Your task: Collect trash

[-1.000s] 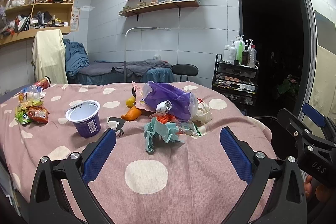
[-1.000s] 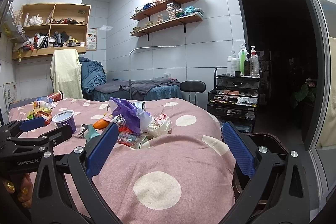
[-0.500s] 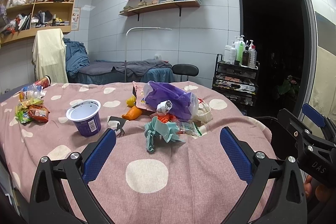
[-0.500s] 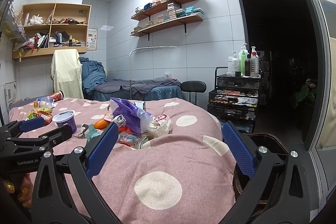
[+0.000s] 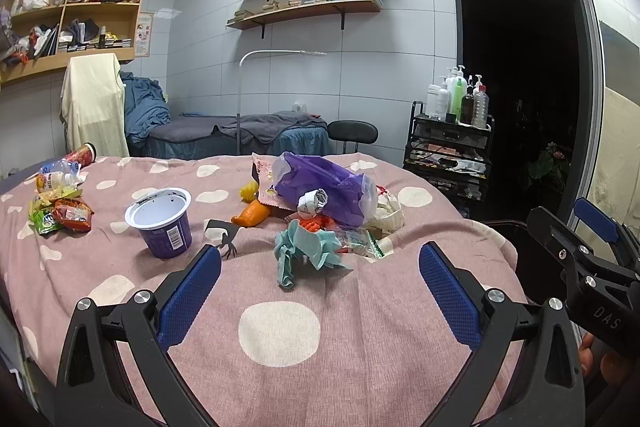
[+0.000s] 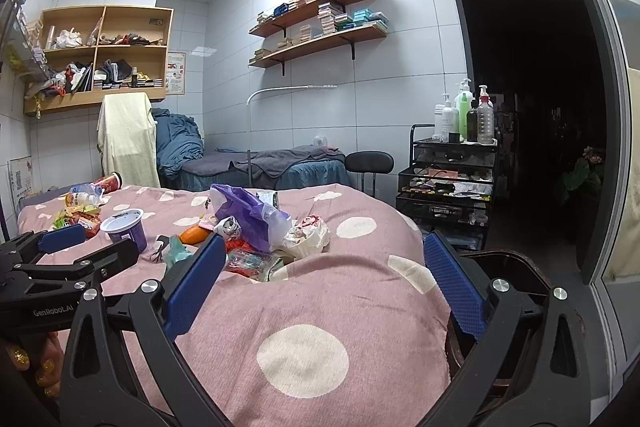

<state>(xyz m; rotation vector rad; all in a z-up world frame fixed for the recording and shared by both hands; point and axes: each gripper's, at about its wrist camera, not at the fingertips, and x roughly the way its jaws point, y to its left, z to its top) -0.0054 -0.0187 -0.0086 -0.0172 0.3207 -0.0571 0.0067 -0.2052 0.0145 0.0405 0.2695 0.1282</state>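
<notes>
Left wrist view: your left gripper (image 5: 320, 291) has its fingers spread wide with nothing between them, hovering over the pink polka-dot bedspread (image 5: 280, 331). The trash sits ahead of it. A purple yogurt cup (image 5: 162, 223) stands upright off to the left, a crumpled teal cloth (image 5: 306, 251) is dead centre, and behind that is a purple plastic bag (image 5: 326, 189) lying on a heap of wrappers, with an orange packet (image 5: 252, 215) just to its left. More snack wrappers (image 5: 60, 213) are way over by the left edge, well apart from the main pile. Your right gripper (image 5: 580, 247) pokes in from the right side.

Right wrist view: the right gripper (image 6: 320, 283) is wide open too, holding nothing, above a raised fold of the bedspread (image 6: 304, 355). The trash pile is further back and left: purple bag (image 6: 248, 213), a pale crumpled bag (image 6: 308, 235) next to it, yogurt cup (image 6: 126, 229) further left. A dark bin (image 6: 516, 267) sits low beside the bed on the right. Your left gripper (image 6: 68, 251) is in at the left edge.
</notes>
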